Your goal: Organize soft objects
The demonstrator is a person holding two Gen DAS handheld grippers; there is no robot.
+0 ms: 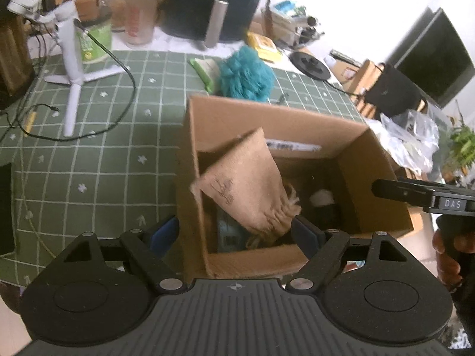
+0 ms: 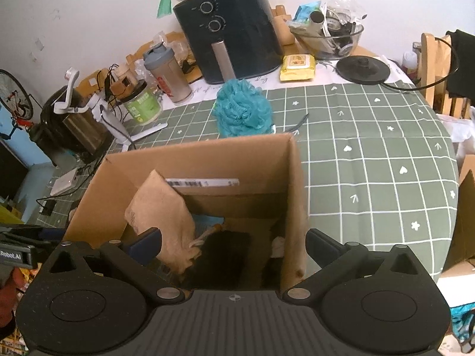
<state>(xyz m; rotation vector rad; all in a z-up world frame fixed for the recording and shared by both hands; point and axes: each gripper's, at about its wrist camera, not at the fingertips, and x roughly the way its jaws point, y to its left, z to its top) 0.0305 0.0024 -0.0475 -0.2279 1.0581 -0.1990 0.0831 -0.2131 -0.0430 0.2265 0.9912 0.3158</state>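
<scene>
An open cardboard box (image 1: 297, 118) (image 2: 196, 154) stands on the green checked tablecloth. Inside it a tan drawstring pouch (image 1: 246, 184) (image 2: 166, 213) leans on the left wall, its top corner over the rim. Below it lie a black soft item (image 2: 219, 255), something white (image 2: 279, 246) and a bluish piece (image 1: 228, 234). A teal bath pouf (image 1: 246, 74) (image 2: 243, 108) sits on the table just behind the box. My left gripper (image 1: 234, 233) is open and straddles the box's left wall near the pouch's gathered end. My right gripper (image 2: 234, 244) is open and straddles the right wall.
At the back stand a black air fryer (image 2: 231, 29), a shaker bottle (image 2: 169, 74), a green-labelled jar (image 2: 142, 103) and a white tripod (image 1: 71, 68) with cables. A yellow wipes pack (image 2: 297, 66), a kettle base (image 2: 363, 69) and a glass bowl (image 2: 335, 38) are at the far right.
</scene>
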